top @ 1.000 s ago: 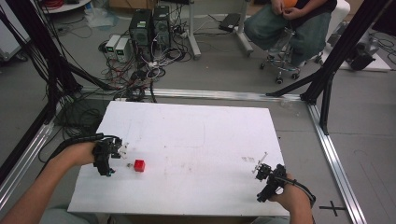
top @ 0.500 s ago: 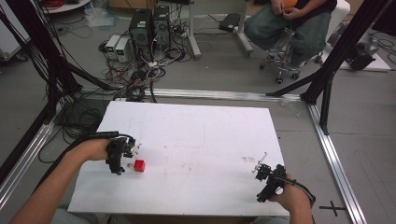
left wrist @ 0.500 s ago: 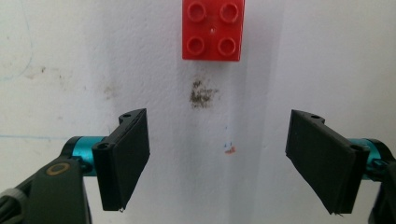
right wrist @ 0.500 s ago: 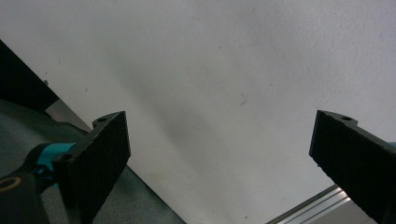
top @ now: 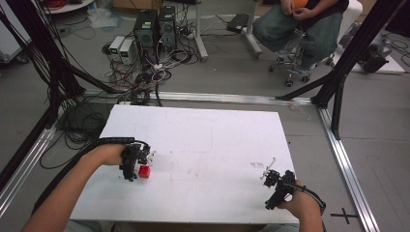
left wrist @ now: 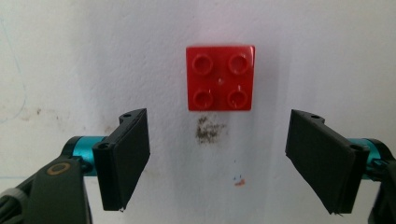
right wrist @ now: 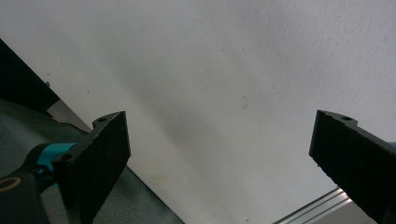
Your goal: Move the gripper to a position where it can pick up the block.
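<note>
A small red brick [top: 144,171] with four studs lies on the white table [top: 208,140], left of centre near the front. My left gripper [top: 133,162] hovers right beside and over it, held by a hand coming from the lower left. In the left gripper view the red brick [left wrist: 220,78] sits just beyond the open left gripper [left wrist: 217,149], centred between the jaws and untouched. My right gripper [top: 274,185] rests near the table's front right corner. It is open in the right gripper view [right wrist: 219,154], with bare table between the jaws.
A dark smudge [left wrist: 208,130] marks the table just short of the brick. Metal frame rails [top: 338,145] border the table. Computers and tangled cables [top: 145,38] lie on the floor beyond the far edge. A seated person [top: 300,24] is at the far right.
My left gripper has moved right and slightly forward, from left of the red brick to directly over it. The right gripper and the brick have stayed put.
</note>
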Motion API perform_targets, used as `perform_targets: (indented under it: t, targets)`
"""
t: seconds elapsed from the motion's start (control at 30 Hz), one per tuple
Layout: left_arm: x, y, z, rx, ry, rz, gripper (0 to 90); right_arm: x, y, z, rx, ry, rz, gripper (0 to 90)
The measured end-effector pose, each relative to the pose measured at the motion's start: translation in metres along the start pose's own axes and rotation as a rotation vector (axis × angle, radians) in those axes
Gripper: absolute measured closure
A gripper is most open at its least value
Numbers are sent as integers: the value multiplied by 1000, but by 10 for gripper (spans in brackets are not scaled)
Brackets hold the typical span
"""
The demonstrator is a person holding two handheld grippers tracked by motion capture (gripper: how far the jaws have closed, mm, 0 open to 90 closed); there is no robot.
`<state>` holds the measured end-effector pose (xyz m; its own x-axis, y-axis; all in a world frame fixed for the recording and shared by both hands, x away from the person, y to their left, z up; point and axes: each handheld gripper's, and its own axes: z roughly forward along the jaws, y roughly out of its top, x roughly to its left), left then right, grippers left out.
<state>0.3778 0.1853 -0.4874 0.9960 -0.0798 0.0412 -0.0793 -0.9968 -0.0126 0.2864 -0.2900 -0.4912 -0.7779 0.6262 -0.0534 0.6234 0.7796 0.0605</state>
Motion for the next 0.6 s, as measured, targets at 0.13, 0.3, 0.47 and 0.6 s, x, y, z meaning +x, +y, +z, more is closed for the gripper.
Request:
perform_targets:
  t: [0.13,0.3,0.47,0.6]
  targets:
    - [0,6,6,9,-9,5,221,0,-1,-1,-1,2,1,44]
    - [0,12,11,15,-15,16,221,0,-1,-1,-3,2,0,44]
    - [0,16,14,14,-20,22,222,0,0,-1,-1,2,0,44]
    - [1,20,16,16,-18,23,221,0,0,0,-1,2,0,44]
